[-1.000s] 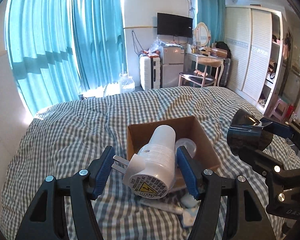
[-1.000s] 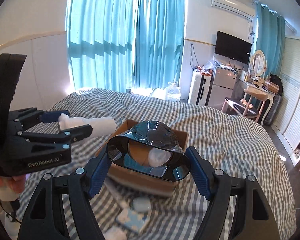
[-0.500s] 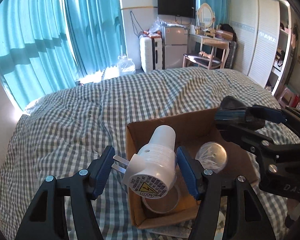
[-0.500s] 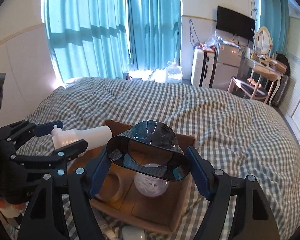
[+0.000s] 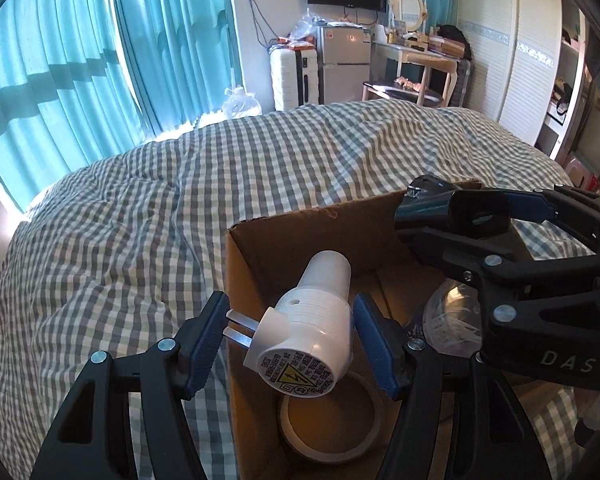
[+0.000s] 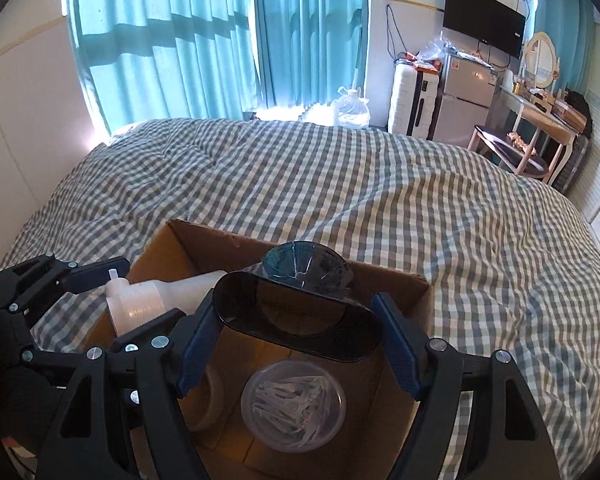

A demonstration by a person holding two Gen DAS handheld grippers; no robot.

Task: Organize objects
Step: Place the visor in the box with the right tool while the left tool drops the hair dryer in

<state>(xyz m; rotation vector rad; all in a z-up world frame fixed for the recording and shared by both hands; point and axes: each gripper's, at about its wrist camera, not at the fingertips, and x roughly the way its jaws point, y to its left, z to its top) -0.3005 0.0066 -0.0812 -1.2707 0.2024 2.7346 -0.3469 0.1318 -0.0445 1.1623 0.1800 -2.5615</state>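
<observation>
A white plug-in device (image 5: 304,332) with two metal prongs sits between the blue pads of my left gripper (image 5: 292,320), which is shut on it. My right gripper (image 6: 296,320) is shut on a dark oval cup (image 6: 296,312). Both hang over an open cardboard box (image 5: 300,240) on the bed. Inside the box lie a roll of tape (image 5: 332,428) and a clear round tub (image 6: 294,408) of white bits. In the left wrist view the right gripper (image 5: 460,216) comes in from the right with the dark oval cup (image 5: 476,216). The right wrist view has the left gripper (image 6: 112,292) at lower left with the white plug-in device (image 6: 148,296).
The box (image 6: 204,248) rests on a grey-and-white checked bedspread (image 5: 140,240) that spreads wide on every side. Beyond the bed are teal curtains (image 5: 80,60), a white suitcase (image 5: 294,76), a small fridge (image 5: 344,64), a dressing table (image 5: 420,56) and a wardrobe (image 5: 516,40).
Both grippers have come forward and down over the box with their objects still held. The box now fills the lower view, and the small items on the bed beside it have left the picture.
</observation>
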